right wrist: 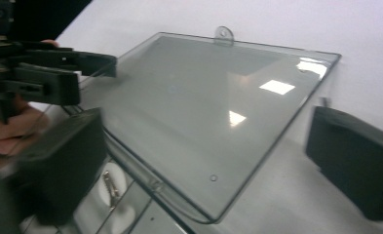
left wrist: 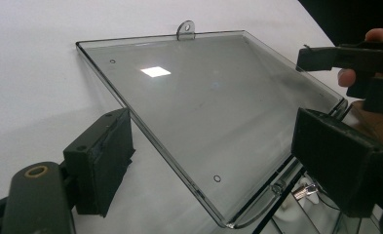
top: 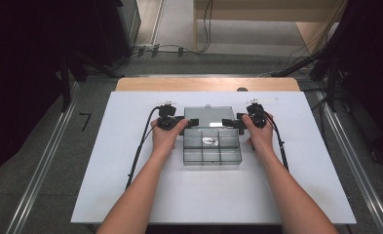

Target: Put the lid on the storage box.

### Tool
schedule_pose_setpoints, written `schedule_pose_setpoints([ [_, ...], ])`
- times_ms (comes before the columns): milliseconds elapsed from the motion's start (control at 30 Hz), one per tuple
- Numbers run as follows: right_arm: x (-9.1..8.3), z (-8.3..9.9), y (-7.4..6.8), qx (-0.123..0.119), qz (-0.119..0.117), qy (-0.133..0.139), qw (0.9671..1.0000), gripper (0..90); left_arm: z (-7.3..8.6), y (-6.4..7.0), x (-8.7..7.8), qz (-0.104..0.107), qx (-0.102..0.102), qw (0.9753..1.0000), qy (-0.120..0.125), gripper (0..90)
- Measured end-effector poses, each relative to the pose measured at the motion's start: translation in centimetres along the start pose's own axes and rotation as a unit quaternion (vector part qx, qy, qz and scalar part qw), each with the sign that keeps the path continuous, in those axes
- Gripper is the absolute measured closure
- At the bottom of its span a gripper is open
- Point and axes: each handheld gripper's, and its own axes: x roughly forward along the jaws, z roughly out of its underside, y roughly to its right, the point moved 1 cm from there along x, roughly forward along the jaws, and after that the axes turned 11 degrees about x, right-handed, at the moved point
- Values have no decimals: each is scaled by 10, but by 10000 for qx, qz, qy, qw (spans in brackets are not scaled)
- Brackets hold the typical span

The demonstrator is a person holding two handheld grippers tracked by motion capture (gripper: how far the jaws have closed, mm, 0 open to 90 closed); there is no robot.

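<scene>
Nearest the person on the white table sits a clear compartment box, its six sections open to the top and a small metal piece lying in the middle one of the far row. At the box's far corners the left gripper and the right gripper come in from either side, each with its jaws spread wide and straddling a side edge of the lid without clamping it. Beyond them the clear lid lies swung open and flat on the table, hinged to the box's far edge, its small hanging tab pointing away from the person.
</scene>
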Motion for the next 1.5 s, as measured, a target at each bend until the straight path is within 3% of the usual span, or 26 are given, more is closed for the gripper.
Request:
schedule_pose_setpoints([
  [133,3,1,1,53,33,-2,10000,49,1,-1,2,-31,-7,10000,-59,154],
  [200,4,0,0,83,63,44,9999,96,2,0,3,-88,-42,9999,-75,169],
  [367,8,1,2,220,387,24,9990,169,3,1,6,-113,-29,9999,-107,201],
  [500,9,2,4,320,464,37,9984,211,2,2,7,-114,-42,9999,-123,207],
  [667,11,3,3,277,455,-6,9986,215,2,2,7,-88,-74,9999,-111,213],
  [1133,11,4,2,588,319,-153,9976,271,3,1,7,30,-183,9998,-90,262],
  [1500,4,4,-4,320,356,12,9989,365,0,3,2,42,-119,9999,-11,379],
])
